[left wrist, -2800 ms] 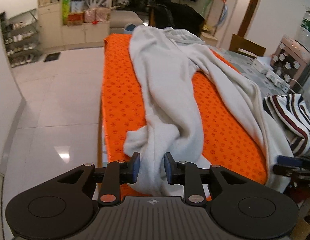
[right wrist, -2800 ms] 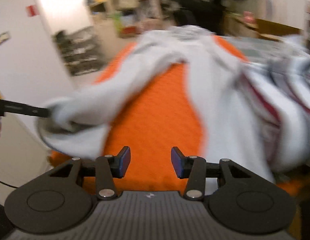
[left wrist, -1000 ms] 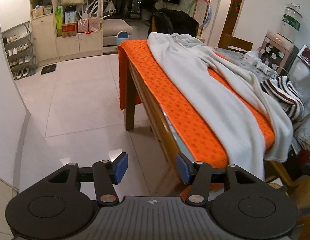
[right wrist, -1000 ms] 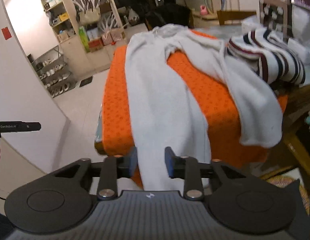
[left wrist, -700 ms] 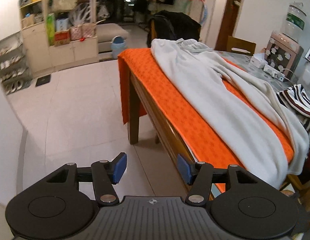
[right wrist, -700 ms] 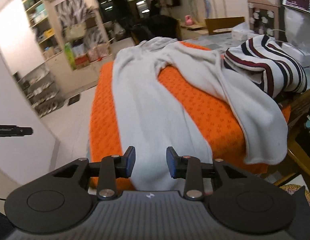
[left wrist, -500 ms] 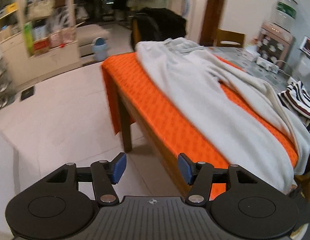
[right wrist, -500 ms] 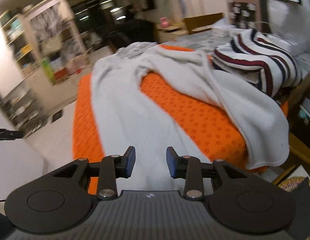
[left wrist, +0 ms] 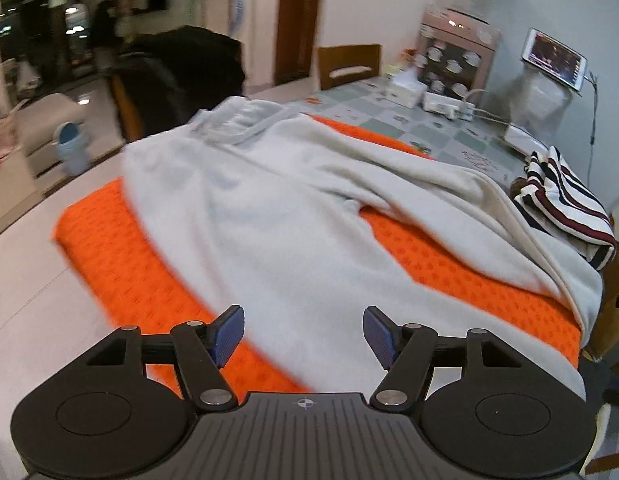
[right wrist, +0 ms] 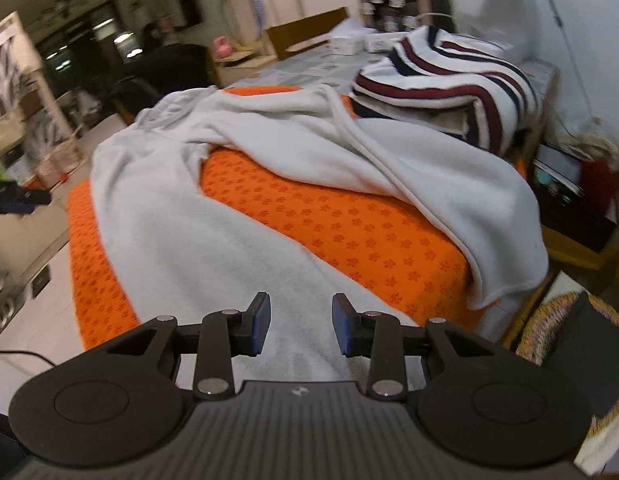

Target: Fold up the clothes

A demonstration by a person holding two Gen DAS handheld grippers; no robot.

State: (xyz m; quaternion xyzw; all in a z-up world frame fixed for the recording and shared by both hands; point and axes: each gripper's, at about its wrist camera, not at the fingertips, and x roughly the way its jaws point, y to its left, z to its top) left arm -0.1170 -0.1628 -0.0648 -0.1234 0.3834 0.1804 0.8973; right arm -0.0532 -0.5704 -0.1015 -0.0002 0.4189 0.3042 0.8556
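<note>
**Q:** Where the grey trousers (left wrist: 293,240) lie on the orange mat (left wrist: 125,264), which way does their long axis run?

**A:** From the waistband (left wrist: 237,120) at the mat's far end toward its near end, one leg (right wrist: 213,264) running straight to the near edge, the other (right wrist: 449,184) splaying off toward the mat's right corner and drooping over it. A striped garment (right wrist: 449,76) sits beyond that corner, touching or just beside the splayed leg.

**Q:** How do the tongs stand relative to the mat?

**A:** Right tongs (right wrist: 300,324) hang over the straight leg's cuff end at the mat's near edge, jaws narrowly parted, cloth beneath them but not pinched. Left tongs (left wrist: 303,334) hang over the same leg's left border, jaws opening wide, nothing between them.

**Q:** Which is nearer the next grasp?

**A:** Judged from this, the right, already above the cuff; the left seems placed for the leg's left edge, so the leg could be carried along its axis toward the waistband.
</note>
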